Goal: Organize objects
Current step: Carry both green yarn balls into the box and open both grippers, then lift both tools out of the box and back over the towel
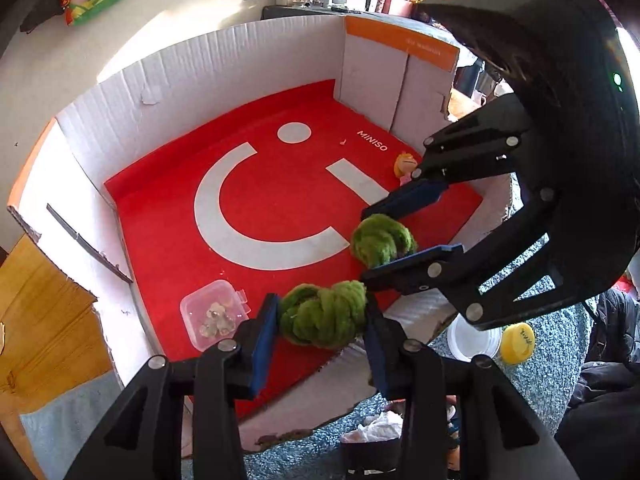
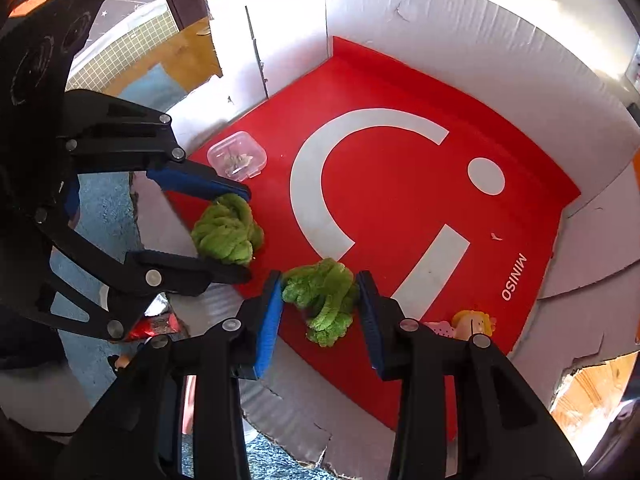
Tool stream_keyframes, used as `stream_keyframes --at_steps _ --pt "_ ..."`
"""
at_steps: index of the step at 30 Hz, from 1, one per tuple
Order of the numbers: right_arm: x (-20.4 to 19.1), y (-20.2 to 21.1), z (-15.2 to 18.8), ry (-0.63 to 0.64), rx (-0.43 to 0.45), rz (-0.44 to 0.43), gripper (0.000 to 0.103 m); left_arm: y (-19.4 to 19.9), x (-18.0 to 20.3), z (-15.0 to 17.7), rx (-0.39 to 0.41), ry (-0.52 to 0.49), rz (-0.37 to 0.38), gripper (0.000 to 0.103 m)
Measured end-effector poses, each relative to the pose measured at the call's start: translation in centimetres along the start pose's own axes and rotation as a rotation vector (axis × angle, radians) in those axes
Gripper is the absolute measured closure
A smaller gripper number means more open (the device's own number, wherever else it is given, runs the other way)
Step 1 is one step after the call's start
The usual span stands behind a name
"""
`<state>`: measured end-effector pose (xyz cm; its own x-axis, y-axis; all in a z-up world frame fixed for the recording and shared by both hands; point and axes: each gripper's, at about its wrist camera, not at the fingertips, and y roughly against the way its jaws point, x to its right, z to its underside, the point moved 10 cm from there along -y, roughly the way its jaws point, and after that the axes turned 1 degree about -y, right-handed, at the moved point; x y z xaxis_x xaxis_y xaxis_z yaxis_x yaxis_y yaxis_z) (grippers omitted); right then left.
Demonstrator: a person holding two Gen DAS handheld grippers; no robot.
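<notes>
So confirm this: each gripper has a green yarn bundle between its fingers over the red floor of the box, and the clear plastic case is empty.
Wrong on one point: the clear plastic case holds small pale pieces, as the left wrist view shows. The rest stands.

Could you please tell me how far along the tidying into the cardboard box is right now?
Already in the cardboard box: a clear plastic case and a small doll lie on its red floor. In hand: the left gripper and the right gripper each clamp a green yarn bundle low over the floor. Left: releasing both; a yellow lid lies outside.
</notes>
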<state>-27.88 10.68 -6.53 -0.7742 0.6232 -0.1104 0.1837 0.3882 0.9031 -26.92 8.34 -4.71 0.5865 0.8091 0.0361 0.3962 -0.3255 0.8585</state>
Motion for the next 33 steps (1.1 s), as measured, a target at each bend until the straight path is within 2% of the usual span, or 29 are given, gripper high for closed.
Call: stream_keyframes --at_steps 5,10,33 --pt "-0.1 0.0 0.0 0.007 -0.001 0.012 0.055 -0.1 -0.1 0.0 0.001 -0.006 -0.003 0.059" --pt "-0.1 0.1 -0.1 0.016 -0.002 0.019 0.054 0.0 -0.4 0.0 0.004 0.000 -0.012 0.053" --pt "0.6 0.4 -0.8 0.023 -0.003 0.029 0.048 1.2 0.1 -0.3 0.030 -0.007 -0.012 0.048"
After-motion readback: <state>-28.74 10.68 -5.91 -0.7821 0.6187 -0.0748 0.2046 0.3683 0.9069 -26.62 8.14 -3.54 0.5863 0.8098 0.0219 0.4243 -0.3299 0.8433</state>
